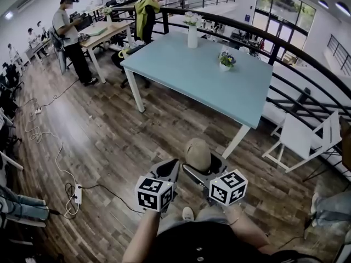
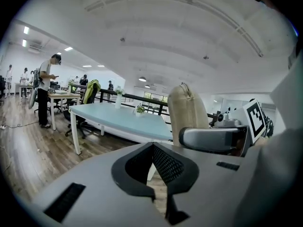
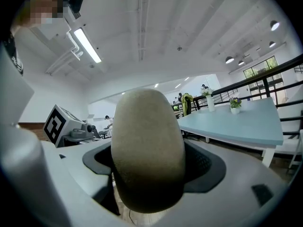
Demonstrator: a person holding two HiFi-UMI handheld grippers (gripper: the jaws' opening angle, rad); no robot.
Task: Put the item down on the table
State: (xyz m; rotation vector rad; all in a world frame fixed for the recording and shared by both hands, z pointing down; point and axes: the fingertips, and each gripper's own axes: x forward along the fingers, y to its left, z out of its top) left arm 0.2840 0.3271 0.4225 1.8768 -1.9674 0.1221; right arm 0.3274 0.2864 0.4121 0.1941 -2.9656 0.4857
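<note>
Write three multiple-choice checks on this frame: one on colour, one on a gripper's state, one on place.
1. What colour is the table?
A) light blue B) red C) black

2. How do the left gripper's jaws stand?
A) wide apart B) together, with nothing between them C) clamped on a cup

3. Where is the beige pouch?
A) on the table B) in the left gripper C) between the right gripper's jaws

Answers:
1 A, as the head view shows its pale blue top.
2 B, as the left gripper view shows the pads meeting on nothing.
3 C, as the right gripper view shows the jaws clamped on it.
</note>
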